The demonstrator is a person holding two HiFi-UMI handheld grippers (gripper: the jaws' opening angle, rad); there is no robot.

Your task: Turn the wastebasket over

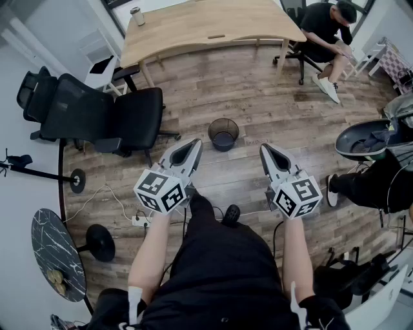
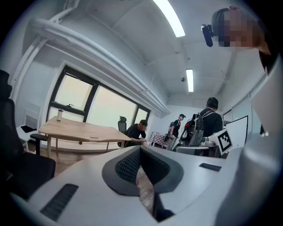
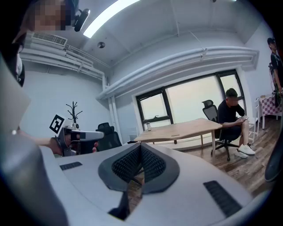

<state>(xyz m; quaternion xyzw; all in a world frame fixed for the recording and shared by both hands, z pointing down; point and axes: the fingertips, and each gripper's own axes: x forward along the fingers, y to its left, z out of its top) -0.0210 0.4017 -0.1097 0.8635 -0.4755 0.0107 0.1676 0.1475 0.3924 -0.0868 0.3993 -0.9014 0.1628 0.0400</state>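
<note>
Holding the left gripper (image 1: pixel 193 143) out in front of the body, tipped slightly downward, jaws pressed together tip to tip, with nothing between them. Holding the right gripper (image 1: pixel 264 148) the same way: closed tight, empty, angled a little down. Side by side and apart from each other, marker cubes nearest the body, tips aimed forward across the wooden floor (image 1: pixel 271 109).

Just ahead of the two tips and between them, the wastebasket (image 1: pixel 223 134): round, dark mesh, standing upright on the floor with its open mouth up. Touched by neither gripper.

Beyond the wastebasket, a long wooden table (image 1: pixel 206 26) with a bottle (image 1: pixel 137 16) near its left end. To the left of the wastebasket and well apart from it, a black office chair (image 1: pixel 97 116) with a high back. At the table's right end, a person (image 1: pixel 326 35) in dark clothes, seated on another chair and bent forward.

Nearer the body on the left, a white power strip (image 1: pixel 141 220) lying on the floor just beside the left cube, cable trailing away. Farther left, at the lower edge, a round side table (image 1: pixel 57 254) with a dark marbled top.
</note>
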